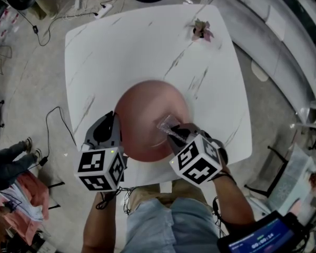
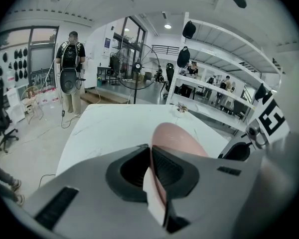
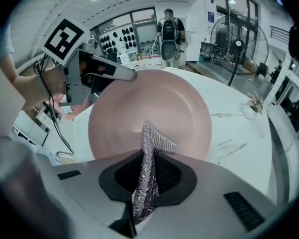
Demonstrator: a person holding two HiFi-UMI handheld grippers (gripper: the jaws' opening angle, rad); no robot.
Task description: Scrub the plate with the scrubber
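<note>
Left gripper [image 1: 117,135]: fingers [image 2: 175,167] clenched on the near-left rim of the plate [image 1: 147,115]. Plate is round, smooth, glossy pink with a shallow raised rim, over the near half of the table [image 1: 126,41]. The table has a white marble-look top with grey veins and rounded corners.

Right gripper [image 1: 175,132]: fingers [image 3: 172,176] grasping the scrubber [image 3: 148,168]. It's silver metallic mesh, knit texture, folded into a flat strip. Free end pokes out over the plate's near-right face; can't tell if it touches. Dark ribbed pads on both grippers.
</note>
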